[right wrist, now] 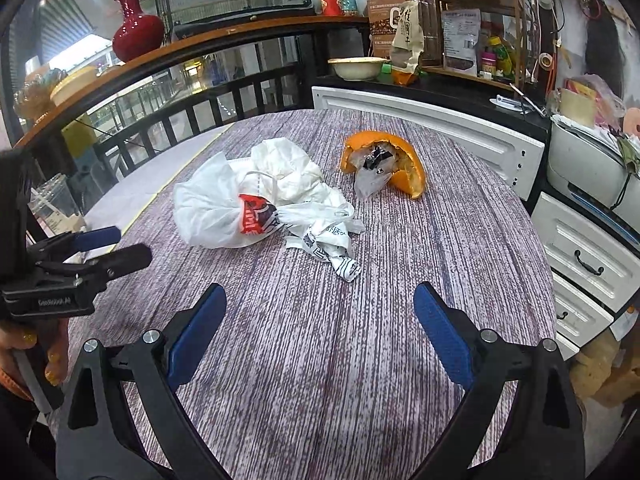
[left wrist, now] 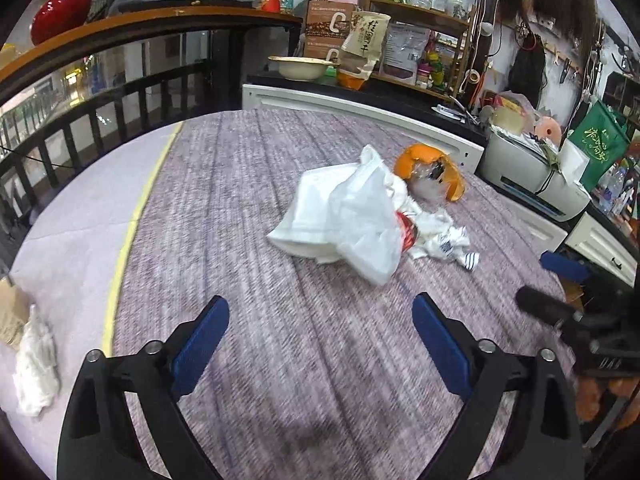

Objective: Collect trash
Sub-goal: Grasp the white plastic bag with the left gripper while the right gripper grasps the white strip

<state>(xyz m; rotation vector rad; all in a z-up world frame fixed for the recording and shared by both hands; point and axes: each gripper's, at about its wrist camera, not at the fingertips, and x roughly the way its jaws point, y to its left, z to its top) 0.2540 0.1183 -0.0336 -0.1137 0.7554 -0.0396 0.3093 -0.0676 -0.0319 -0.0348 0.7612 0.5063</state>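
Observation:
A white plastic bag (left wrist: 344,216) (right wrist: 216,208) lies crumpled on the round table, with a red wrapper (right wrist: 254,218) at its mouth. A printed white paper wrapper (right wrist: 332,246) (left wrist: 444,240) lies beside it. An orange peel (right wrist: 384,164) (left wrist: 430,168) holding a clear wrapper sits behind. My left gripper (left wrist: 320,332) is open and empty, short of the bag; it also shows in the right wrist view (right wrist: 104,248). My right gripper (right wrist: 318,324) is open and empty, near the table's front; it also shows at the right edge of the left wrist view (left wrist: 556,284).
The table (right wrist: 360,360) has a purple-grey striped cloth. White drawers (right wrist: 580,256) and a printer (right wrist: 592,172) stand at the right. A black railing (left wrist: 80,128) runs at the left. A white tissue (left wrist: 36,364) lies on a lower surface at the left.

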